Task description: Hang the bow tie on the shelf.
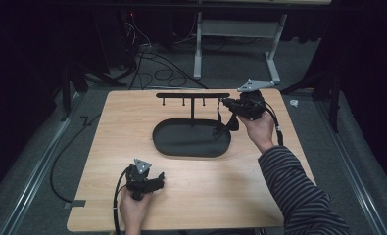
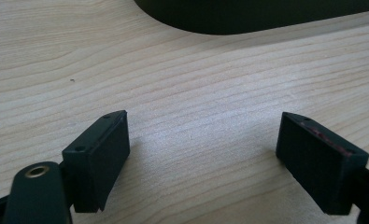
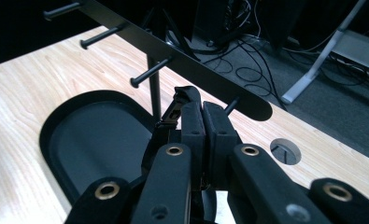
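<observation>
The right gripper has its jaws pressed nearly together on a small black item, apparently a strap or clip, whose loop end sticks up past the jaw tips at the centre of the right gripper view; what it is exactly cannot be told; just beyond it, toward the upper right of that frame, runs the rack, a black bar on a post with pegs pointing toward the camera, the nearest peg just beside the jaws; below the rack lies the oval black tray on the wooden table; in the high view the right gripper sits at centre right, over the tray's right end, with part of the item hanging down; the left gripper, at lower centre-left in the high view, has its jaws wide apart over bare table, holding nothing, the tray's edge at the top of its frame; the step in hand looks like hanging the item on a peg; the next move likely calls for lining the loop up with that peg, sliding it on, then letting go.
</observation>
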A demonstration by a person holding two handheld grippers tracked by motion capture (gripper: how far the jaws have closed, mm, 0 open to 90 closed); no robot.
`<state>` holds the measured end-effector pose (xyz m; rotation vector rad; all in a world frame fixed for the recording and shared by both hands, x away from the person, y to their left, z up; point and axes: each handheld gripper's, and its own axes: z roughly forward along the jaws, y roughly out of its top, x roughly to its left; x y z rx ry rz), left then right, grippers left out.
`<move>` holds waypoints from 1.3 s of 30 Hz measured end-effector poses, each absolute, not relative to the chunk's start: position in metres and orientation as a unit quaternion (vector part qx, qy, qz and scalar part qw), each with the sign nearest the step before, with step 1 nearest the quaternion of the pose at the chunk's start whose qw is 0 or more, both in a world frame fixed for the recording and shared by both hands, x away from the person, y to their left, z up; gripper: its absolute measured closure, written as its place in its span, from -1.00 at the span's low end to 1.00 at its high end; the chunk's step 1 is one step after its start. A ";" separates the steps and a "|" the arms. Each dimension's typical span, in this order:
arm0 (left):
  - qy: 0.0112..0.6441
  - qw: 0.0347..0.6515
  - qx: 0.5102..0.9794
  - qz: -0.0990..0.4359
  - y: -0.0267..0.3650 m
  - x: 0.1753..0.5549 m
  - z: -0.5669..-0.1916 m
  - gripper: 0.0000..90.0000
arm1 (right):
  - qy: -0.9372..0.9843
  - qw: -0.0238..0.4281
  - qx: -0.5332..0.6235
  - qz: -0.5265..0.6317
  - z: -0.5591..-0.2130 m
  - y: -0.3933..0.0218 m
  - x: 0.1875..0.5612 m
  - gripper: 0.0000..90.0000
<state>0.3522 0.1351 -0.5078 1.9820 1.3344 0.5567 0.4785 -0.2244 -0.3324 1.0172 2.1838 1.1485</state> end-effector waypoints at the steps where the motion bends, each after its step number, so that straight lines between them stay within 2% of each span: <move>1: 0.512 0.337 0.761 0.214 0.135 0.352 -0.508 -0.61 | 0.796 0.236 0.372 0.415 -0.333 -0.224 0.480 0.99; 18: 0.512 0.337 0.761 0.214 0.135 0.352 -0.508 -0.60 | 0.792 0.249 0.397 0.392 -0.339 -0.219 0.503 0.94; 23: 0.511 0.337 0.761 0.214 0.135 0.352 -0.508 -0.60 | 0.790 0.242 0.408 0.389 -0.342 -0.222 0.507 0.84; 39: 0.512 0.337 0.761 0.214 0.135 0.352 -0.508 -0.61 | 0.785 0.238 0.404 0.405 -0.334 -0.231 0.497 0.73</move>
